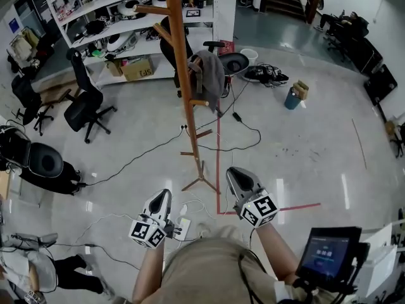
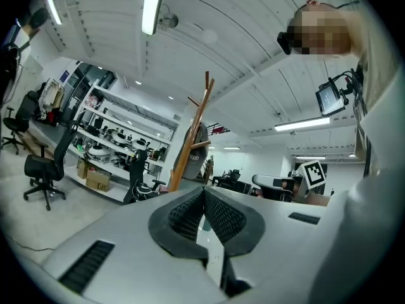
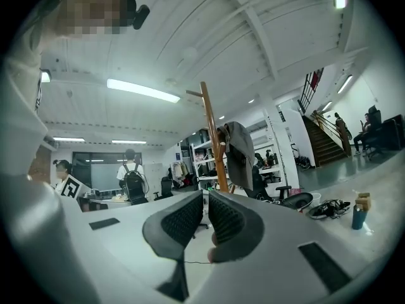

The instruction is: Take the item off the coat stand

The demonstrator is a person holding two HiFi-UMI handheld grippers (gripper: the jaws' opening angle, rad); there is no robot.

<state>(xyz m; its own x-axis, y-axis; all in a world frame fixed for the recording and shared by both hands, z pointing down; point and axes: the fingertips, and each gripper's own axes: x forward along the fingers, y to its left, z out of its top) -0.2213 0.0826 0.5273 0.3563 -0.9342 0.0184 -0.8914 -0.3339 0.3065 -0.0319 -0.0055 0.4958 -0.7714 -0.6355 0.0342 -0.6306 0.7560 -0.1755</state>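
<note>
The left gripper (image 1: 163, 200) and right gripper (image 1: 235, 177) are held low, jaws pressed together and empty; the jacket (image 1: 210, 73) is hung on the coat stand (image 1: 190, 119), which could be toppled if snagged cloth is tugged sideways

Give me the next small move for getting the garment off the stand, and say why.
Probably raise the right gripper toward the grey garment and open it. Both it and the left gripper are shut, empty and low near the body, well short of the coat stand, where the garment hangs on a peg.
</note>
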